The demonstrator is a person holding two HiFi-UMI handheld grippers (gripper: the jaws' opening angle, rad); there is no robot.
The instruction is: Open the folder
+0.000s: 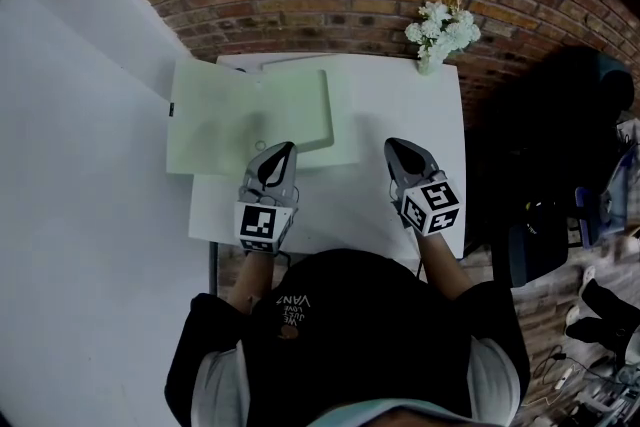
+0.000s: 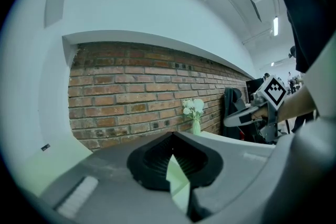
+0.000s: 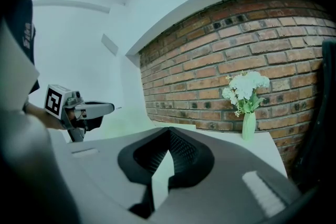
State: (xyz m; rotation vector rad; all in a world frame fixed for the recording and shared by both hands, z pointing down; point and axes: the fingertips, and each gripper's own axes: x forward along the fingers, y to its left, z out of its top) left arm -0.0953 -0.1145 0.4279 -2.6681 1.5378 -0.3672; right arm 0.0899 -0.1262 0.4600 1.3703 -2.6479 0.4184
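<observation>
Holding both tools shut and empty, we find the green folder (image 1: 250, 110) lying flat at the left of the surface (image 1: 400, 105), its near edge just at our left tool (image 1: 283, 153). Our right tool (image 1: 398, 147) hangs well apart, so the left is nearer.

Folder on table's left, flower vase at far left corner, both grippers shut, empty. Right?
No: the flower vase stands at the table's far right corner, per the head view. The folder is on the left; left gripper and right gripper are shut, empty.
</observation>
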